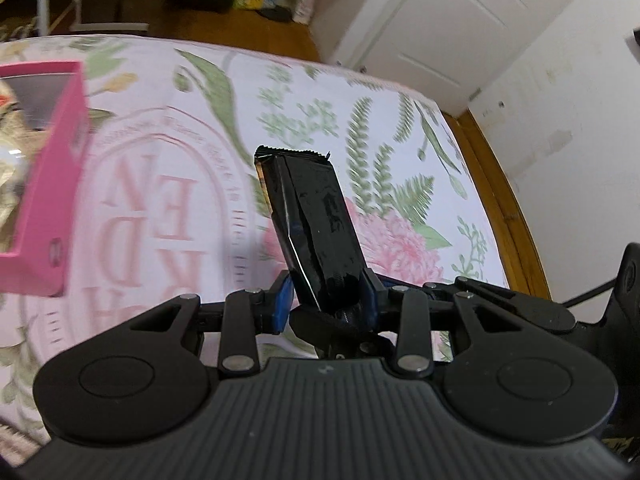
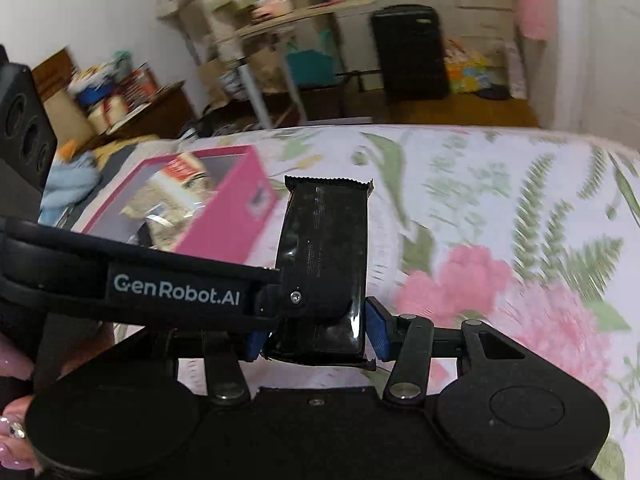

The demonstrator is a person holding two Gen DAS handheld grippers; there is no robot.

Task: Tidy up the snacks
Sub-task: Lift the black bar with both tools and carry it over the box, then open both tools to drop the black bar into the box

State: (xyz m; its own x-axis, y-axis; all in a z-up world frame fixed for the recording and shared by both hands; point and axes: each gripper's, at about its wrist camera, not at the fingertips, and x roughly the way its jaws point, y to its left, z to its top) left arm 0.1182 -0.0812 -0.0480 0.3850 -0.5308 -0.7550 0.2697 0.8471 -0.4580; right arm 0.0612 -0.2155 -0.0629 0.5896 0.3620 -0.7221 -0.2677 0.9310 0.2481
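Observation:
My left gripper [image 1: 326, 300] is shut on the near end of a black snack bar wrapper [image 1: 310, 216], which sticks up and forward above the floral bedspread [image 1: 400, 140]. My right gripper [image 2: 316, 340] is shut on a black snack bar wrapper [image 2: 326, 240] that also points forward. The left gripper's arm, marked GenRobot.AI [image 2: 176, 288], crosses the right wrist view and reaches this same bar. A pink box [image 1: 52, 168] holding several snack packets lies on the bed to the left; it also shows in the right wrist view [image 2: 224, 208].
The bed's wooden edge [image 1: 508, 208] runs along the right, by a white wall and door [image 1: 440, 12]. Beyond the bed are a black speaker [image 2: 412, 52], a table with clutter [image 2: 256, 80] and a bare wooden floor [image 2: 460, 112].

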